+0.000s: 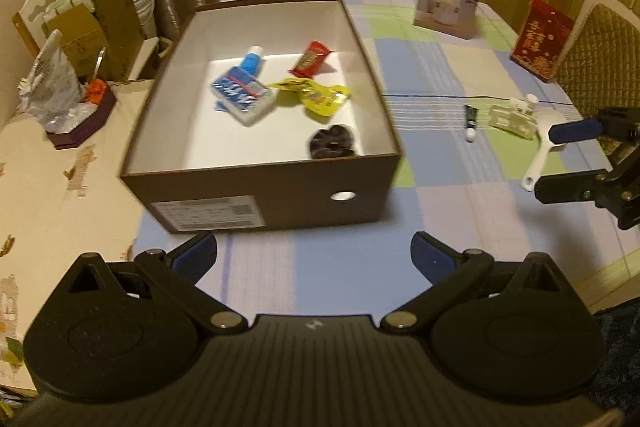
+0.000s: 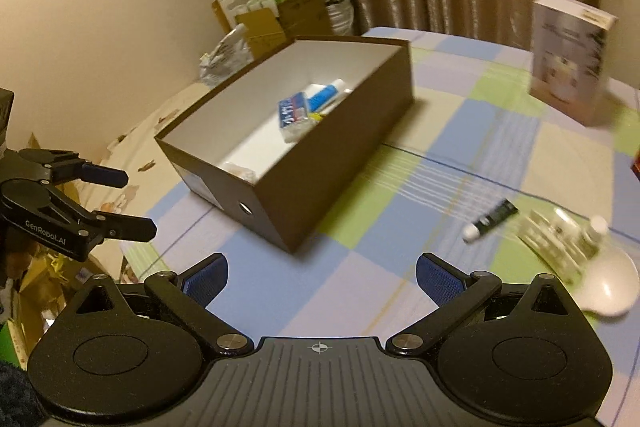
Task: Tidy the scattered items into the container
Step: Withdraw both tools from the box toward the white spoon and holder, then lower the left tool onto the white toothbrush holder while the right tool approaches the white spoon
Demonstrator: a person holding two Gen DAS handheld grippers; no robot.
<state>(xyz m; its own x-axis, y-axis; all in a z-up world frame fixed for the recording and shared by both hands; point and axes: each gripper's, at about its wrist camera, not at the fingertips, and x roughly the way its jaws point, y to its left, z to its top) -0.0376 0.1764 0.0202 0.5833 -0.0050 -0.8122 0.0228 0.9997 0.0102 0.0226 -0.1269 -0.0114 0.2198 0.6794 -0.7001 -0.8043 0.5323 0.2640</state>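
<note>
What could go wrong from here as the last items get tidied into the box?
1. The small black tube, clear plastic packet and white spoon lie bunched together; the open right hand-held gripper reaching for one could knock another away.
2. The spoon lies flat on the tablecloth, so the fingers may slip off or pinch cloth.
3. The brown box has tall walls; a low carry could clip its rim.

White spoon [image 2: 610, 285] blurred, partly hidden
</note>
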